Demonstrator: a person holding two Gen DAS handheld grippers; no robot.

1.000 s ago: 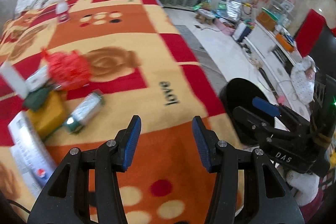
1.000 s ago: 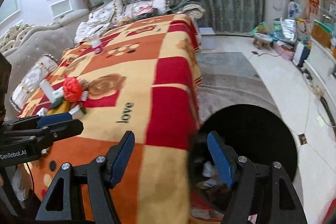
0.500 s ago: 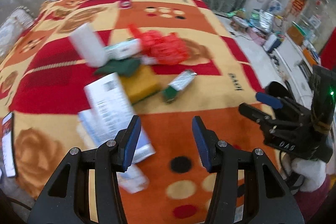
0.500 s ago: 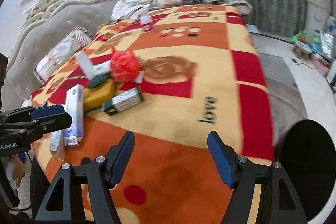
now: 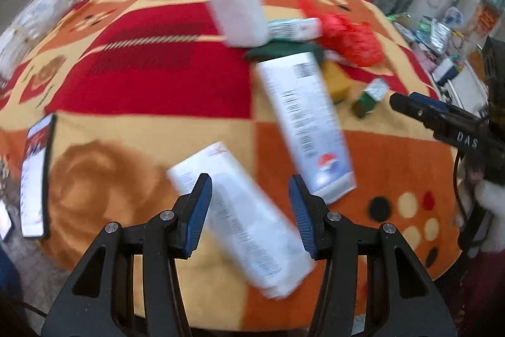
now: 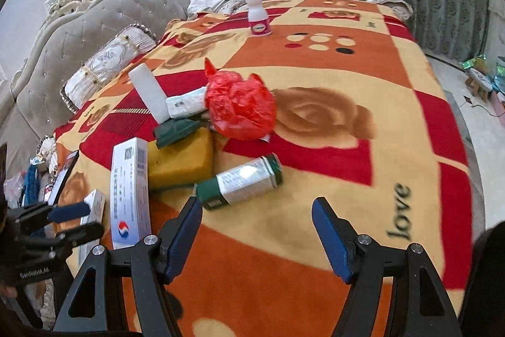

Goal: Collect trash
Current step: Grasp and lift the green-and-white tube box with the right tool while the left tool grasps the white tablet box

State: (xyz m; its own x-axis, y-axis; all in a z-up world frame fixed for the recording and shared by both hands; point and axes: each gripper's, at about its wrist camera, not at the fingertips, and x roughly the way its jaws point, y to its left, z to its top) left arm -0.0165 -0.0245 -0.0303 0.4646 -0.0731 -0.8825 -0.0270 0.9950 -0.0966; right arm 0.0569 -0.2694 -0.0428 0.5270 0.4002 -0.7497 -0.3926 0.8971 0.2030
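Hanging over the orange, red and yellow blanket [image 5: 132,128], the left claw [image 5: 249,210] is spread above a long white paper box [image 5: 249,223], not touching it. At two o'clock the right claw [image 6: 257,237] is spread too, empty, with a green and silver box [image 6: 240,182] at its twelve o'clock.

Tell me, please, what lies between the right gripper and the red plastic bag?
In the right wrist view, a green and silver carton lies on its side on the blanket, between the open right gripper and the red plastic bag.
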